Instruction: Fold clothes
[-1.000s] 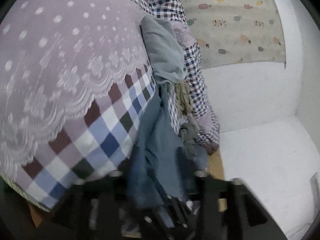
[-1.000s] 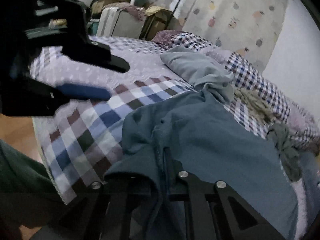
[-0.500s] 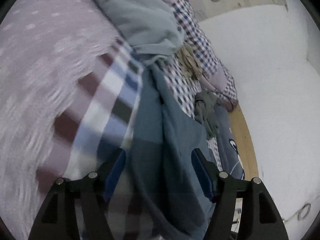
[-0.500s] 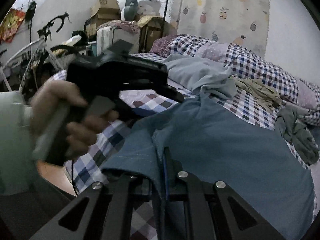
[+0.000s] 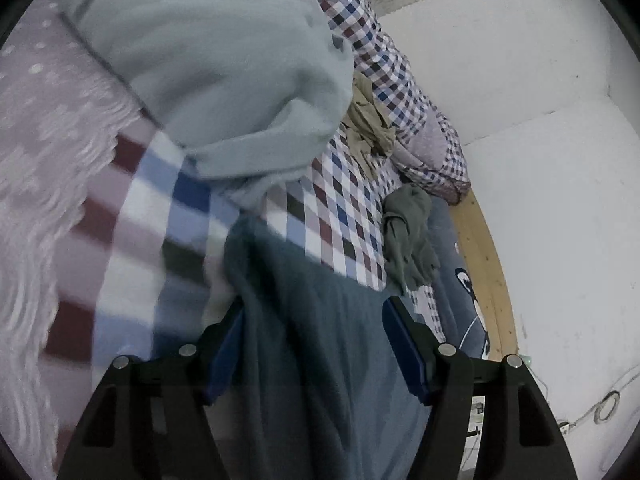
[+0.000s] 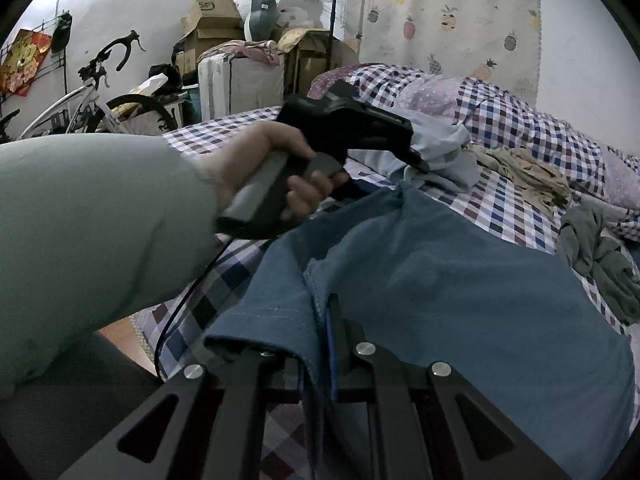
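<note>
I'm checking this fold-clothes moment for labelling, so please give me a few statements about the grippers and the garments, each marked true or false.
1. The right hand-held gripper is shut on the blue garment. True.
2. The left hand-held gripper is clamped shut. False: its jaws stand open, with the garment between them.
3. An olive-grey garment lies crumpled on the checked bedding. True.
4. The blue garment is folded into a neat square. False: it lies spread out and rumpled.

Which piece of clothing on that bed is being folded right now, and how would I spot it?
Look at the checked bedspread covering the bed. The blue shirt lies spread flat across its near side, with the right gripper clamped on its edge. It is the only flat garment; the pale blue, tan and grey ones are crumpled heaps.
</note>
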